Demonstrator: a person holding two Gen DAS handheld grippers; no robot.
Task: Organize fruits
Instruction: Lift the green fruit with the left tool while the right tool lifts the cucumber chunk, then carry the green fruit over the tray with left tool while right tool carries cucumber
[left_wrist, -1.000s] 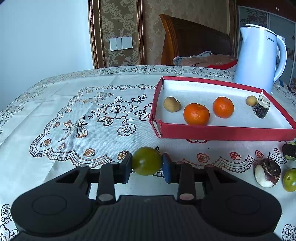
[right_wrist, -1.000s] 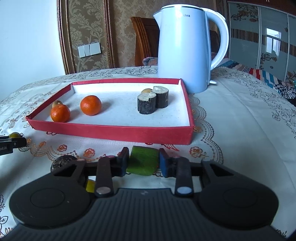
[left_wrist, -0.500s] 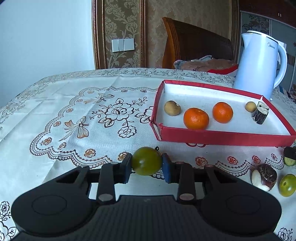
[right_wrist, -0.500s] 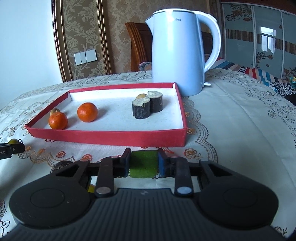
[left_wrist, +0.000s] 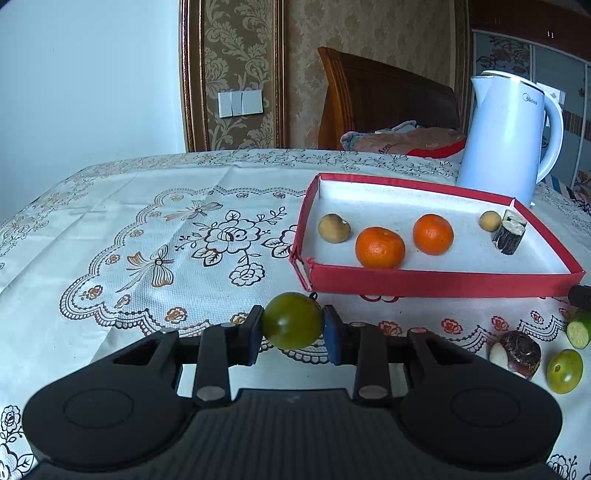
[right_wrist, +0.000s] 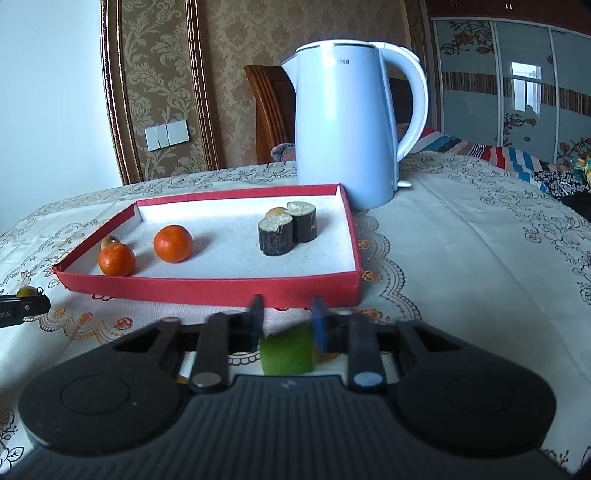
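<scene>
My left gripper (left_wrist: 293, 319) is shut on a round green tomato (left_wrist: 291, 325), held above the cloth in front of the red tray (left_wrist: 436, 284). In the tray lie two oranges (left_wrist: 379, 247), small brown fruits (left_wrist: 333, 229) and dark stubby cane pieces (right_wrist: 275, 236). My right gripper (right_wrist: 287, 321) has its jaws closing on a green cucumber piece (right_wrist: 287, 354), which hangs low between the pads and is blurred. It is just before the tray's front wall (right_wrist: 207, 291). In the left wrist view the right gripper's tip (left_wrist: 580, 293) shows at the right edge.
A white kettle (right_wrist: 343, 129) stands behind the tray's far right corner. On the cloth at the right lie a dark peeled bulb (left_wrist: 517, 352) and another green tomato (left_wrist: 564, 370). A wooden chair (left_wrist: 369, 96) is behind the table.
The right gripper's fingers have drawn closer together and the cucumber piece now sits lower between them. The left gripper keeps the tomato with almost no movement.
</scene>
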